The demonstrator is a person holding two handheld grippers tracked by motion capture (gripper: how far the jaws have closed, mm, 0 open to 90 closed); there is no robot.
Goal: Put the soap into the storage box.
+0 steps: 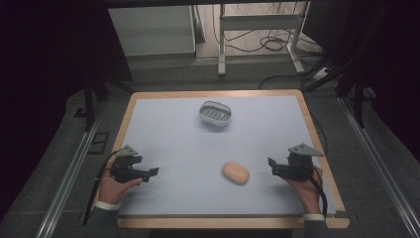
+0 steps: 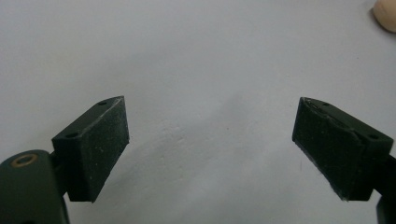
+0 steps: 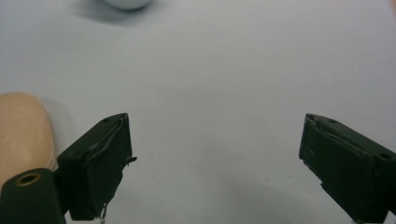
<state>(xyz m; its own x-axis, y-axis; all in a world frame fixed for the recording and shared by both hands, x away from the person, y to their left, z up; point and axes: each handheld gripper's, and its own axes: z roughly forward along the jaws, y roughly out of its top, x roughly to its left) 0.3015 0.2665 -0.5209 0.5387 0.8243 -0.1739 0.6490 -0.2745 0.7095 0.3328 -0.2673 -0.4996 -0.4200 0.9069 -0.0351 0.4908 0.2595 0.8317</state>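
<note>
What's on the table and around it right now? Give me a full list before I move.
Soap bar: one, pale orange, near side of the table, right of centre.
Soap dish: one, white, slotted, empty, far side near centre.
Table: one, light blue-grey top, wooden edge.
Cables: several, dark, on the floor beyond the table.
Left gripper: one, black, open, near left, holding nothing.
Right gripper: one, black, open, near right, beside the soap bar, holding nothing.
</note>
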